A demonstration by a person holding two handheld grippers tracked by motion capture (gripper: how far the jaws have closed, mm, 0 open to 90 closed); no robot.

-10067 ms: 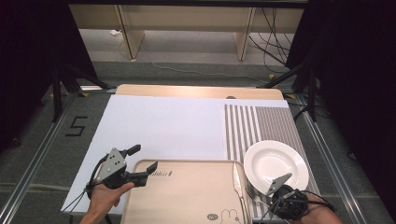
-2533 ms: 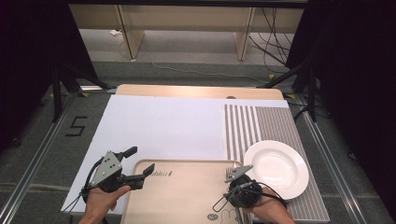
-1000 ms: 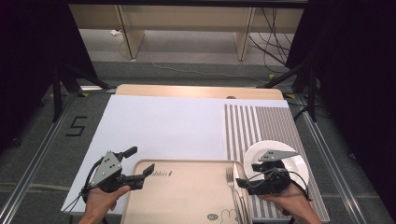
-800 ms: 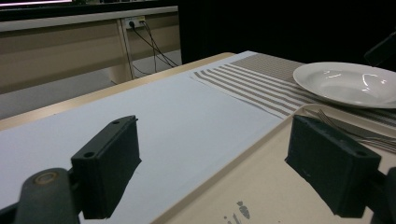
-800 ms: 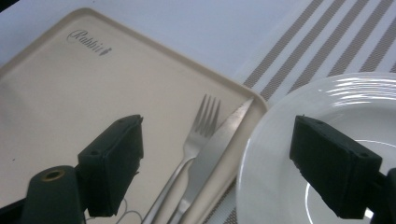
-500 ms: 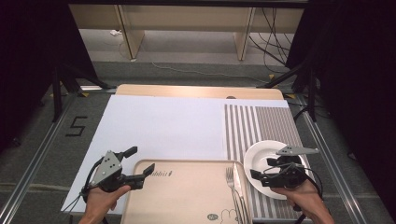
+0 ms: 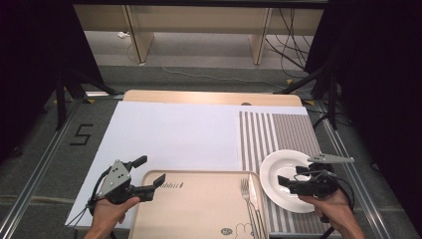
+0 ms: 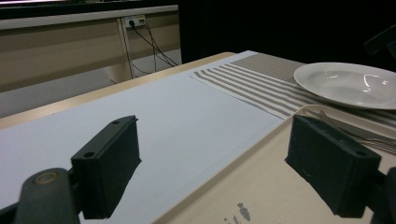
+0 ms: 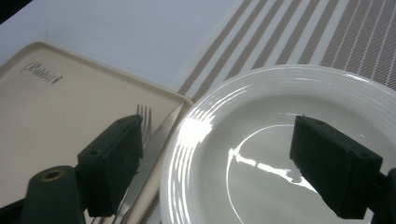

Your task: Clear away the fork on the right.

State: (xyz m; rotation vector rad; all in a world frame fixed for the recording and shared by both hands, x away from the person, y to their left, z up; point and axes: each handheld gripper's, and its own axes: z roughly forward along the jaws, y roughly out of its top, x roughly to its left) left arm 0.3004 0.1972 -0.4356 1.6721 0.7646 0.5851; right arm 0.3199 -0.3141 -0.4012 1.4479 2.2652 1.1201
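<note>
White plate (image 7: pixel 288 179) not yet gripped: right gripper (image 7: pixel 291 183) hovers over it, jaws wide, empty; fork (image 7: pixel 246 196) already on tray (image 7: pixel 194 209).

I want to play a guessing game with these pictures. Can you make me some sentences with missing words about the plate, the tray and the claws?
1. The round white plate sits on the ______ placemat.
2. The silver metal fork lies on the beige tray beside a ______.
3. The right claw hovers open over the ______.
4. The left claw holds ______.

Missing words: striped; knife; plate; nothing
</note>
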